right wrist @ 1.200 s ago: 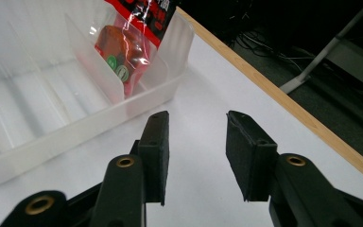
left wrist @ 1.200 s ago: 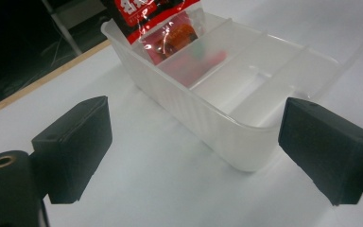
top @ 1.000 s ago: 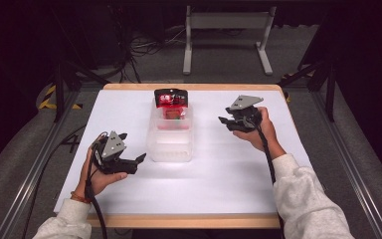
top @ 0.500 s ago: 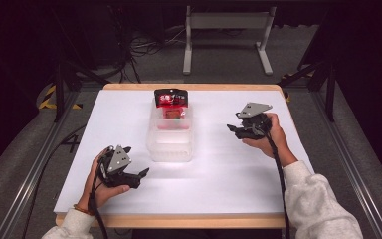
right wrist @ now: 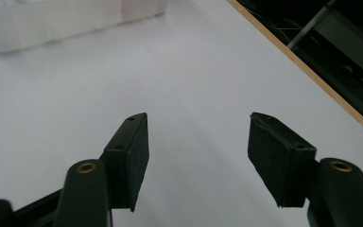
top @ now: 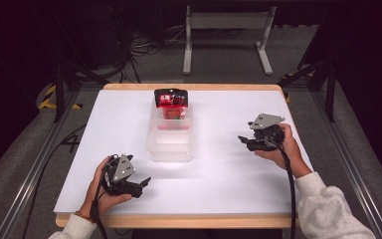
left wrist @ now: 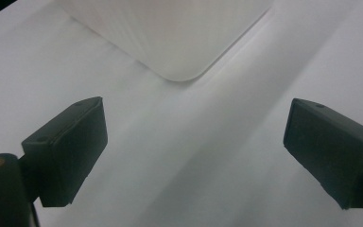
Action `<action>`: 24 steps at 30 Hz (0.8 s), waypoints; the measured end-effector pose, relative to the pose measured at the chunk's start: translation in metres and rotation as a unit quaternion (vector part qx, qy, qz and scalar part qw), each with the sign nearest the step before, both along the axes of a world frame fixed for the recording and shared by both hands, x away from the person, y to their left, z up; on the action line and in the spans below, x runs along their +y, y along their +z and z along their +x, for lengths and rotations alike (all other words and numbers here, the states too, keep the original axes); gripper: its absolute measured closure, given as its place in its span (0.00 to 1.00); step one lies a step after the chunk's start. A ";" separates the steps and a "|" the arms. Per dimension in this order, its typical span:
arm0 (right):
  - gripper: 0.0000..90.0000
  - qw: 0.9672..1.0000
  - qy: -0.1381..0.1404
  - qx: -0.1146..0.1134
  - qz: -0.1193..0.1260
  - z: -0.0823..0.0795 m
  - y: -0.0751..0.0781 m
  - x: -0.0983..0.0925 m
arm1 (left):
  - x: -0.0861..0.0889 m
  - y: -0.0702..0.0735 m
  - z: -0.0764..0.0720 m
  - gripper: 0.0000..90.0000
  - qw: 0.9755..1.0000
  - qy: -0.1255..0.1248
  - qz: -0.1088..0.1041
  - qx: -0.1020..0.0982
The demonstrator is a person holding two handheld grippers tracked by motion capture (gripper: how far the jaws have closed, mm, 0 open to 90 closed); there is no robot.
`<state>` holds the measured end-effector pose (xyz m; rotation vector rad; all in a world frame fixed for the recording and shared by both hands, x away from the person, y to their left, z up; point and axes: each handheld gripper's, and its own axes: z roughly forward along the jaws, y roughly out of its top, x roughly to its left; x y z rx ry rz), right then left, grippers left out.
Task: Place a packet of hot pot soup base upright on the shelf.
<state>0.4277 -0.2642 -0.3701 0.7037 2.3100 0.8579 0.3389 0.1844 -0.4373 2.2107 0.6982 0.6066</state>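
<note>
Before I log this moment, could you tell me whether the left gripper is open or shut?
Open: the left gripper has its jaws wide apart over bare table.

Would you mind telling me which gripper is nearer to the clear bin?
Left. The left gripper sits just off the clear bin's near left corner, jaws open and empty. The right gripper is farther away on the bin's right side, across bare table.

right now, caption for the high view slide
Two open grippers, left and right, flank a clear bin holding a red pack.

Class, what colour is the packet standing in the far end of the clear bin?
Red packet, black top edge; clearest in the high view.
</note>
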 end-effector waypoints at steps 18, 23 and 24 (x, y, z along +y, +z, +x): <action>0.35 1.000 -0.001 0.010 -0.006 -0.039 -0.022 -0.035 | 0.000 -0.004 -0.004 0.08 1.000 -0.001 0.004 0.003; 0.32 1.000 -0.003 0.010 -0.006 -0.048 -0.028 -0.043 | 0.000 -0.005 -0.004 0.08 1.000 -0.004 0.006 0.004; 0.32 1.000 -0.003 0.010 -0.008 -0.051 -0.029 -0.044 | -0.001 -0.005 -0.004 0.08 1.000 -0.005 0.008 0.005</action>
